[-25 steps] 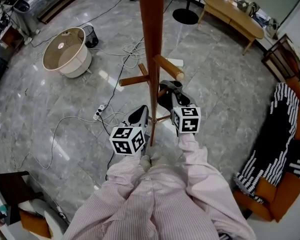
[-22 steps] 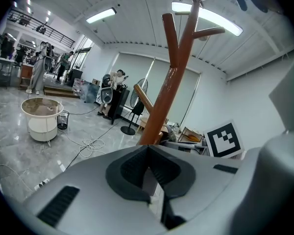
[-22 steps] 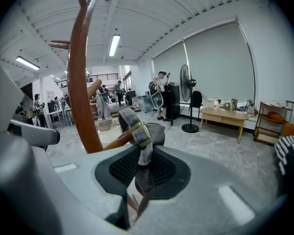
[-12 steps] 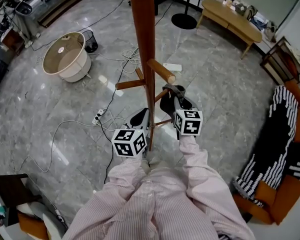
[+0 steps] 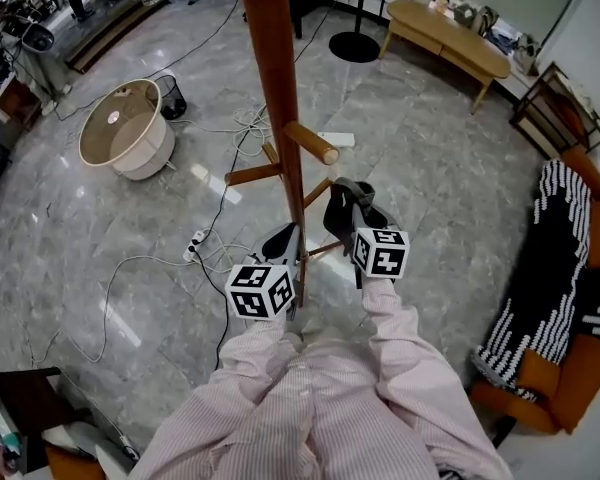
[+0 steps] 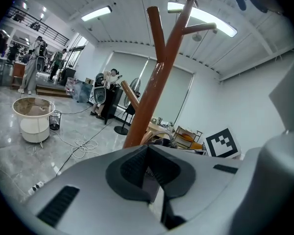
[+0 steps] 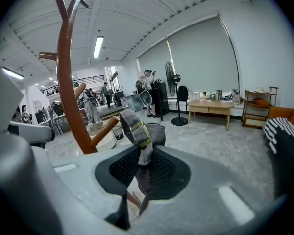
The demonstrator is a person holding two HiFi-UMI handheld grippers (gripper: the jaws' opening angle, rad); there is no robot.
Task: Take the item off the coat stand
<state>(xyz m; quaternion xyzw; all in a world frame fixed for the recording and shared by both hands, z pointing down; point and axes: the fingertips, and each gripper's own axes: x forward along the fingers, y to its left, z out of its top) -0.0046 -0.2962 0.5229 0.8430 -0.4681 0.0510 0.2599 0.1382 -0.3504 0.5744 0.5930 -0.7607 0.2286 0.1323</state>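
Right gripper (image 7: pixel 143 173), centre frame, is clenched on the strap of the grey fabric cap (image 7: pixel 156 132), held just right of the brown wooden coat stand (image 5: pixel 278 118); it looks unhooked. Left gripper (image 6: pixel 148 170), lower centre, is closed on nothing beside the pole.

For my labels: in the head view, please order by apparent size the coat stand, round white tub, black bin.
Largest first: coat stand; round white tub; black bin. The stand's nearness exaggerates it.
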